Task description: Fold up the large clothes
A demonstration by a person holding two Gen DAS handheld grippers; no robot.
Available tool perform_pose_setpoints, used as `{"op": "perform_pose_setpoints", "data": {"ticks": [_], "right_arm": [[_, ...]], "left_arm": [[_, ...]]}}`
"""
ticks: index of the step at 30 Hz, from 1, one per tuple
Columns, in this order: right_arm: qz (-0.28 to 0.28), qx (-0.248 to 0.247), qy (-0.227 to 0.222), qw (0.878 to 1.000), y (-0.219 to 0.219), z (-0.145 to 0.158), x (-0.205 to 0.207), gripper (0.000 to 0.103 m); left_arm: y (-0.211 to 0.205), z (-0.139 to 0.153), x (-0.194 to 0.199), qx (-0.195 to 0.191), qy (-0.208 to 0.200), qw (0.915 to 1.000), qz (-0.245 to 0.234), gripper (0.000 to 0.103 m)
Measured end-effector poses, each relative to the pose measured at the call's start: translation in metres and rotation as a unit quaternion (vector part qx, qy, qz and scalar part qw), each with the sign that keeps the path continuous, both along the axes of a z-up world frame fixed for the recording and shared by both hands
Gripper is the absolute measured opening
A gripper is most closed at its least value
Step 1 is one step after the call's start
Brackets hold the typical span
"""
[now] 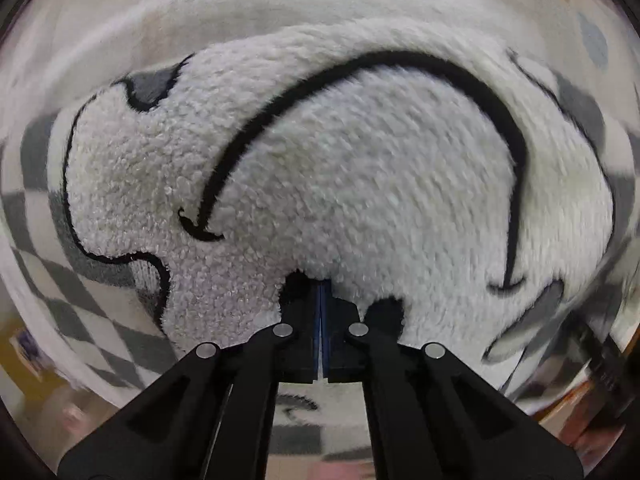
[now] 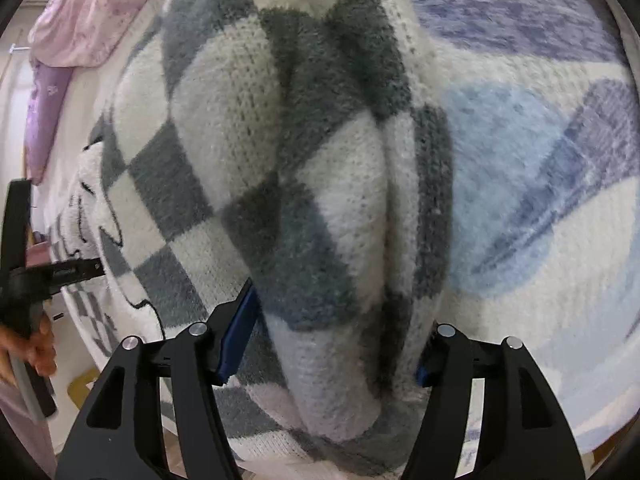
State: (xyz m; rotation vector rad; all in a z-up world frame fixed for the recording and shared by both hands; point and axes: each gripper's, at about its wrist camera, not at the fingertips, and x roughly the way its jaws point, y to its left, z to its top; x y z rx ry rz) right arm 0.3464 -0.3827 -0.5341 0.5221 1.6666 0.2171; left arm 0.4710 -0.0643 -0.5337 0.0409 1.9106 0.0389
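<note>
A grey and white checkered knit sweater with a fluffy white patch outlined in black fills the left wrist view (image 1: 340, 168). My left gripper (image 1: 323, 292) is shut on the sweater's lower edge, its tips buried in the fluffy patch. In the right wrist view a thick bunched fold of the sweater (image 2: 312, 184) lies between the fingers of my right gripper (image 2: 336, 332). The jaws stand wide apart around the fold, with the left blue pad (image 2: 238, 332) against the fabric. The left gripper also shows at the left edge of that view (image 2: 96, 268), shut on the sweater.
The sweater lies on a bed with a white and blue patterned blanket (image 2: 540, 168). A pink and purple cloth (image 2: 80, 20) lies at the far left corner of the bed. The bed's edge and floor (image 2: 86, 384) are at the lower left.
</note>
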Motion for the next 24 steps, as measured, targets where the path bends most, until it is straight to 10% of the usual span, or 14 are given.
{"op": "perform_pose_setpoints", "data": {"ticks": [5, 14, 24], "right_arm": [[0.000, -0.006, 0.015, 1.000, -0.003, -0.001, -0.002, 0.061], [0.012, 0.010, -0.013, 1.000, -0.002, -0.004, -0.005, 0.062], [0.058, 0.020, -0.073, 0.995, 0.022, 0.032, -0.015, 0.031]], "left_arm": [[0.004, -0.024, -0.104, 0.005, 0.076, 0.9970, 0.011, 0.000], [0.024, 0.009, -0.141, 0.001, -0.079, 0.9955, 0.053, 0.000], [0.013, 0.026, -0.166, 0.047, -0.165, 0.9838, 0.051, 0.000]]}}
